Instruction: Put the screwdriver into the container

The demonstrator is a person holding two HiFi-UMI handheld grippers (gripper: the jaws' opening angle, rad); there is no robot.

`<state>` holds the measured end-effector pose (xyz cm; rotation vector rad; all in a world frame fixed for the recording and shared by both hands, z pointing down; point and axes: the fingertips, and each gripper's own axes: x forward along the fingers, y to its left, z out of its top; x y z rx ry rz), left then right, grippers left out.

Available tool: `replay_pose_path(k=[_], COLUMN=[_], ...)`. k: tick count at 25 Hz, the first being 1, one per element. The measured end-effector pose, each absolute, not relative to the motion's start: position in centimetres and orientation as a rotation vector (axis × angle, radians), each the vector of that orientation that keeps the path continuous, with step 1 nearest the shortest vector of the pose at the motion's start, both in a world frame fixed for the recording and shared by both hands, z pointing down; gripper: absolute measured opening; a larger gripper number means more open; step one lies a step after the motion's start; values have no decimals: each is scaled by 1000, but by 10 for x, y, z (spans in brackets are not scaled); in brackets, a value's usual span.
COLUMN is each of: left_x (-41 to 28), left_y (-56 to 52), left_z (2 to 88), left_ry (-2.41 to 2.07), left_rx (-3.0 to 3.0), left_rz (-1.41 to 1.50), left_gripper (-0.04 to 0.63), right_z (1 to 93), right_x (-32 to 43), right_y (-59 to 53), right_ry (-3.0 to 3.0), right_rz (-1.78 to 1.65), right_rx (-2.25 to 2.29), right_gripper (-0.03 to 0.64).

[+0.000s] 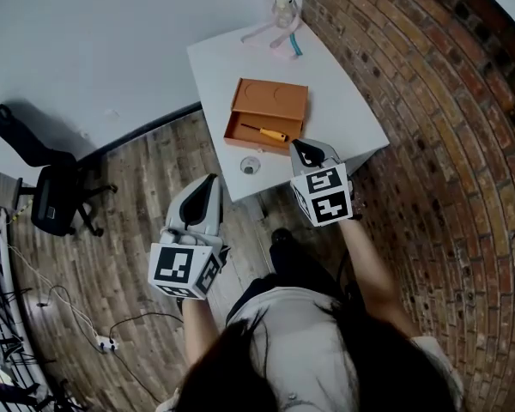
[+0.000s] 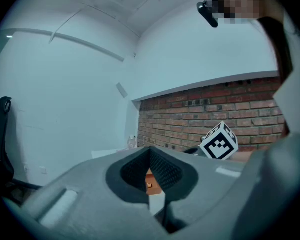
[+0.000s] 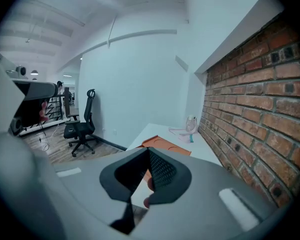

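Evidently little remains to do. At the left, the left gripper point(image 1: 208, 187) hangs over the wooden floor point(image 1: 129, 230), short of the white table point(image 1: 343, 101), its jaws closed together on nothing. Further right, the orange container point(image 1: 270, 99) stands open on the table, and the yellow-handled screwdriver point(image 1: 267, 132) lies aslant inside its tray. Over the table's near edge, the right gripper point(image 1: 306, 151) is likewise clenched and empty. To finish well, I judge, both grippers should draw straight back, clear of the container's near wall, so nothing jolts the tool.
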<state>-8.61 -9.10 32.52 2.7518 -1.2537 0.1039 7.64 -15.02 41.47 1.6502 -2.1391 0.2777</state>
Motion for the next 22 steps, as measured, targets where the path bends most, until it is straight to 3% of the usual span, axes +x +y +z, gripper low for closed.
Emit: replay_pose_path(k=[22], left_x=[-108], left_y=[5], left_z=[312], left_ry=[-1216], left_rx=[2805], left_rz=[33], left_gripper=[2], right_z=[352], right_x=[52], right_y=[-28], right_ry=[-2236], right_rz=[101], right_rx=[1887], right_gripper=[6])
